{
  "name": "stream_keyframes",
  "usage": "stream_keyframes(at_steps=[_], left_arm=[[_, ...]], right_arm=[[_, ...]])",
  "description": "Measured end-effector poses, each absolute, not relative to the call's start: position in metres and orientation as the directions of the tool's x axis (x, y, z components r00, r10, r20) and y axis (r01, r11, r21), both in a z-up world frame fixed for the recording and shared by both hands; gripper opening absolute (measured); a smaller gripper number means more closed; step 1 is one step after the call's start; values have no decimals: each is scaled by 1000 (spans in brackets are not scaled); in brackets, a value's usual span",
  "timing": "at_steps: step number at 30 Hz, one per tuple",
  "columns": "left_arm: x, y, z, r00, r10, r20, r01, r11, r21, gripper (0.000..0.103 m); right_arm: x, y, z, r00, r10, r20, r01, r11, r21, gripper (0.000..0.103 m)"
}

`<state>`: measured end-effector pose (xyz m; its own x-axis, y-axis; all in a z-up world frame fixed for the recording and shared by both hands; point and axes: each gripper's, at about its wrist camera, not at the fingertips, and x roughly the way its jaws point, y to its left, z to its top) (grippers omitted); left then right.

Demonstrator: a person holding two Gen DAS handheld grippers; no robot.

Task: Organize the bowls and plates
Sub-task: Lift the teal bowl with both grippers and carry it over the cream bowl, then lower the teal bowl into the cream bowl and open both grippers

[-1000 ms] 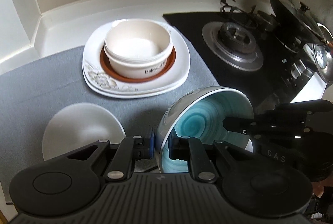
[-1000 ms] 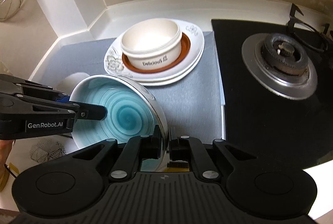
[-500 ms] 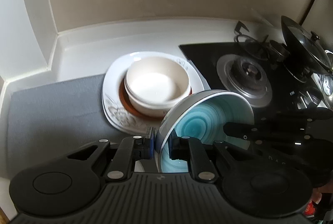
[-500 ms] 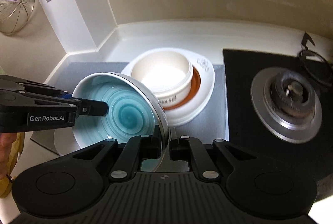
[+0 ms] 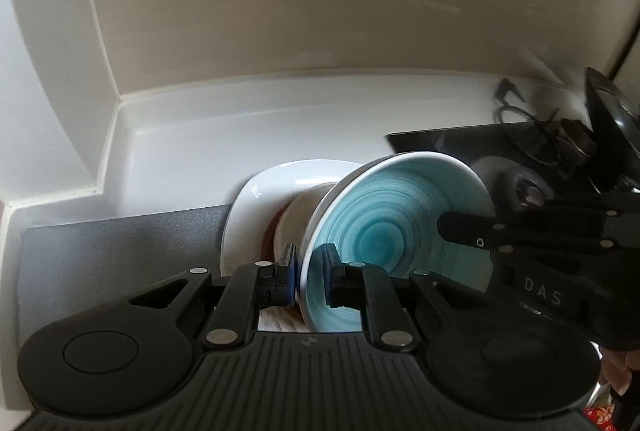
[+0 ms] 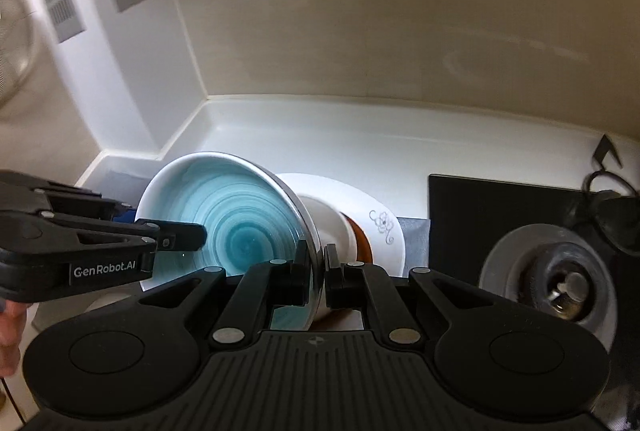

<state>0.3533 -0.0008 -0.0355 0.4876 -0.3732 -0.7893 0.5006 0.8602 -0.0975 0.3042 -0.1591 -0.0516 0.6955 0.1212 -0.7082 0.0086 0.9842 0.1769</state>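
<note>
Turquoise-glazed bowl (image 5: 396, 231), rim pinched on opposite sides by left gripper (image 5: 308, 277) and right gripper (image 6: 318, 273), hangs directly above the cream bowl (image 6: 336, 227).

free: counter (image 6: 320, 135) behind | blocked: stove (image 6: 548, 271) right, probably

Left claw (image 5: 310, 277): matte black plastic, ribbed base plate, two round discs at sides, silver rivets on link arms, blue pads on fingertips (image 5: 291, 271). Seen from right wrist view, white "GenRobot.AI" lettering on side. Right claw (image 6: 319, 271): same black build, silver rivets, ribbed base; "DAS" lettering on side in left wrist view.
</note>
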Motion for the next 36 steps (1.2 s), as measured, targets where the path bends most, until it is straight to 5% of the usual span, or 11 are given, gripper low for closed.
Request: stream_keyframes(at_steps=[15, 28, 31, 34, 36], left_arm=[[401, -14, -56, 461, -346, -817, 486, 869, -95, 15], [404, -4, -47, 474, -339, -813, 452, 886, -105, 15], [405, -5, -47, 477, -336, -812, 447, 888, -105, 22], [405, -5, -49, 494, -313, -811, 432, 898, -83, 41], [404, -4, -50, 496, -296, -816, 424, 903, -70, 52]], right_arm=[[356, -179, -86, 598, 162, -785, 63, 967, 248, 7], [371, -223, -104, 538, 342, -771, 198, 837, 510, 18], [373, -235, -112, 528, 397, -750, 242, 777, 582, 20], [376, -240, -114, 519, 416, -747, 269, 750, 604, 23], [376, -237, -111, 501, 371, -782, 292, 778, 556, 39]])
